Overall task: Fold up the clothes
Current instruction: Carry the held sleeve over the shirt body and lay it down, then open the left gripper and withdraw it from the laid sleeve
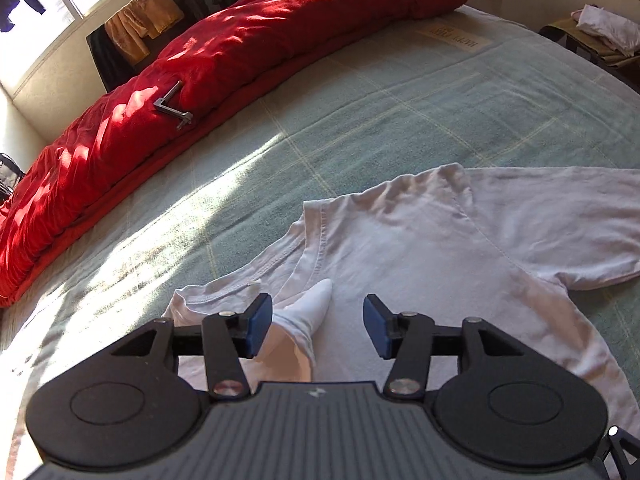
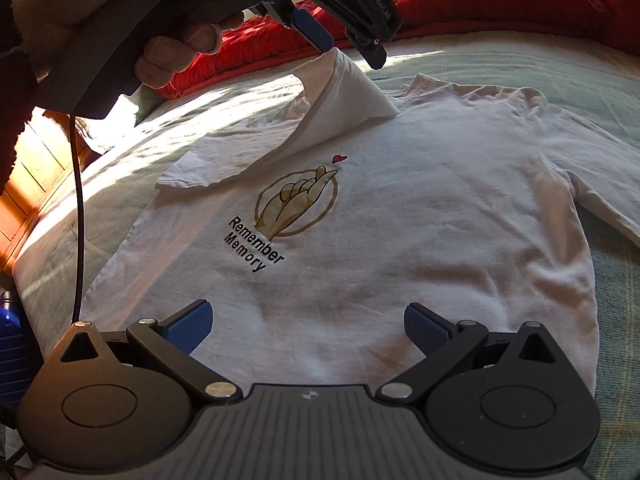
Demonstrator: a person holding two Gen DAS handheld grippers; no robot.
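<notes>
- One white T-shirt (image 2: 400, 248) lies print-side up on the green blanket (image 1: 400, 92) of the bed, with both short sleeves spread out to the sides.
- The step in hand looks like the first side fold: a peak of cloth (image 2: 344, 88) at the shoulder stands lifted and turned in over the chest, right under the left gripper (image 2: 344, 40).
- From its own camera the left gripper (image 1: 318, 328) shows its two blue pads parted, with that white peak of cloth (image 1: 308, 312) rising between them, close to one pad. It does not seem pinched, though I cannot be sure the near pad is clear of it.
- The right gripper (image 2: 308, 326) hovers over the bottom hem with its fingers wide apart and nothing between them.
- Next, I judge, the turned-in shoulder needs laying flat, and the hem on the same side must be brought in to match, so that the fold runs straight down the shirt.
- Counted: one shirt in work, two grippers, one hand (image 2: 132, 12) in view on the left handle, one rolled red quilt (image 1: 224, 60) along the far edge of the bed, and one small metal tool (image 1: 172, 106) lying on it.
</notes>
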